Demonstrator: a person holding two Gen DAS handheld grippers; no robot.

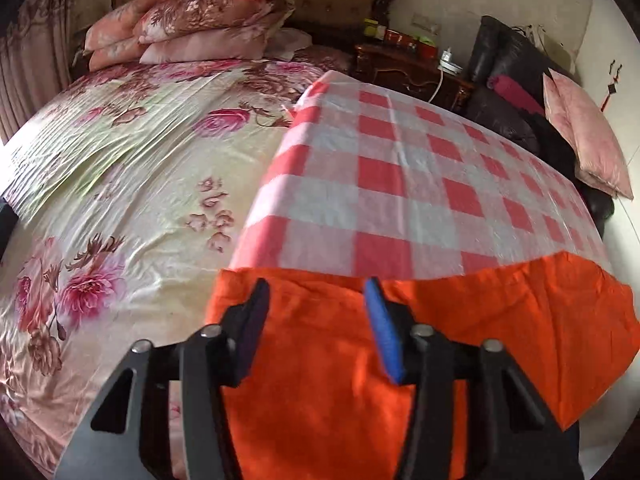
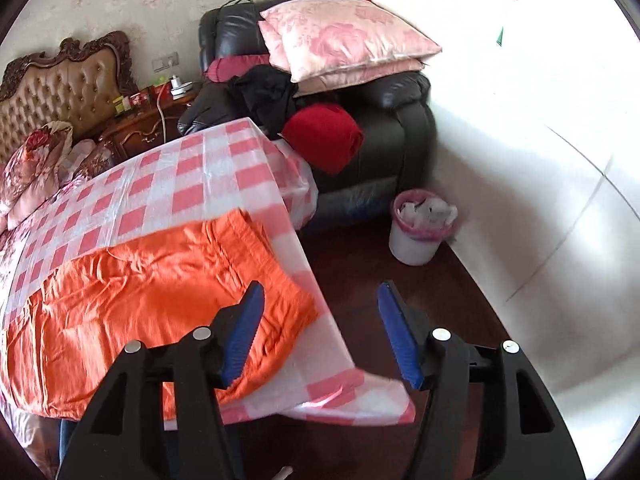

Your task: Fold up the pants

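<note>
A wide bed covered by a glossy cream sheet printed with pink flowers is seen; a red-and-white checked plastic cloth is spread over its near corner, and bright orange fabric pants are laid flat on that cloth, near its overhanging edge

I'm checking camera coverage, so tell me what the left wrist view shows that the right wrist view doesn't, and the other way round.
Only the left wrist view shows the wide floral bedspread and the curtain. Only the right wrist view shows the waste bin, the dark floor and the red bundle on the armchair. Both share the orange pants on the checked cloth, the headboard and the nightstand.
</note>
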